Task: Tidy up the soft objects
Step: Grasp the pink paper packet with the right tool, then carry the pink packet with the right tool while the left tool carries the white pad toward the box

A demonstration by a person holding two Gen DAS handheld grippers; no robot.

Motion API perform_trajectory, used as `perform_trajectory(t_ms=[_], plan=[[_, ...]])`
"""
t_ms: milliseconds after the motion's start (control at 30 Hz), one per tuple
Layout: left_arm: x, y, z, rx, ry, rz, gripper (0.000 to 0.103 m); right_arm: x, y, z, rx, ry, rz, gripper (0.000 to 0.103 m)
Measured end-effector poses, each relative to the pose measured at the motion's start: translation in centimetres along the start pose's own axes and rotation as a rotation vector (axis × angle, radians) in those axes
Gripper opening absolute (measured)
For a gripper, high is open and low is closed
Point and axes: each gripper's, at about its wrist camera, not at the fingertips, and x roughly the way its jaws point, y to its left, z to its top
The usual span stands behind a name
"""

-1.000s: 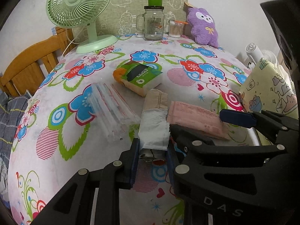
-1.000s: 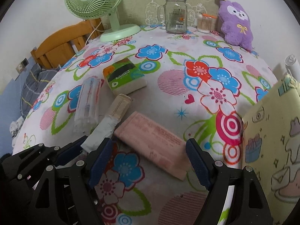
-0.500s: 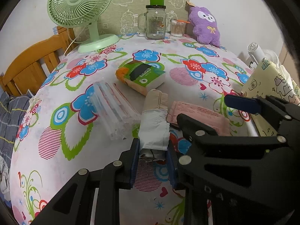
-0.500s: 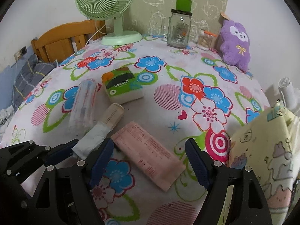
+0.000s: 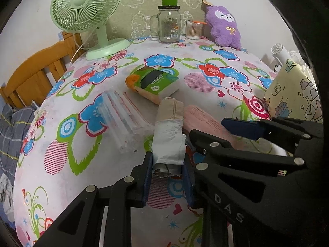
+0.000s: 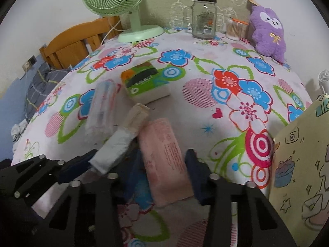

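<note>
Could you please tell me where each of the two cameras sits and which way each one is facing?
Left wrist: on the left tool, angled down the table; its fingers clamp the white roll; the right tool crosses on its right.
Right wrist: on the right tool, angled down; its jaws are closing on the pink pack.
Shared: green fan, glass jar, purple plush.

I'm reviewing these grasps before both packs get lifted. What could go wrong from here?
1. The left gripper pinches only the white roll's near end; it may droop or slip.
2. The right gripper is closing on the pink pack, which touches the roll; lifting may drag it.
</note>
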Motion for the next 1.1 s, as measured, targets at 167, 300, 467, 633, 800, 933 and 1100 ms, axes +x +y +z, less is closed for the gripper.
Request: perform_trajectory(t_ms=[167, 300, 467, 633, 800, 933, 1100], plan=[[-0.2, -0.2, -0.2, -0.001, 0.007, -0.015, 0.026, -0.4, -0.1, -0.4, 0.016, 0.003, 0.000, 0.041], [-0.6, -0.4, -0.5, -0.003, 0.005, -0.021, 0.025, -0.9, -0.1, -0.9, 0.035, 0.007, -0.007, 0.041], [-1.7, -0.6, -0.6, -0.006, -0.013, -0.025, 0.025, -2.0, 0.0, -1.2, 0.050, -0.004, -0.016, 0.041], [-2.8, -0.8, -0.4, -0.023, -0.031, -0.030, 0.025, -3.4, 0.2, -1.3, 0.057, -0.026, -0.033, 0.041], [-4.1, -1.2, -0.3, -0.051, -0.059, -0.039, 0.025, -4.9, -0.1, -1.3, 0.080, -0.046, -0.043, 0.041], [-5.3, -1.6, 0.0, -0.047, -0.078, -0.038, 0.025, -6.5, -0.1, -1.4, 0.085, -0.073, -0.052, 0.041], [-7.0, -2.0, 0.0, -0.045, -0.106, -0.034, 0.025, -8.3, -0.2, -1.5, 0.084, -0.101, -0.056, 0.041]])
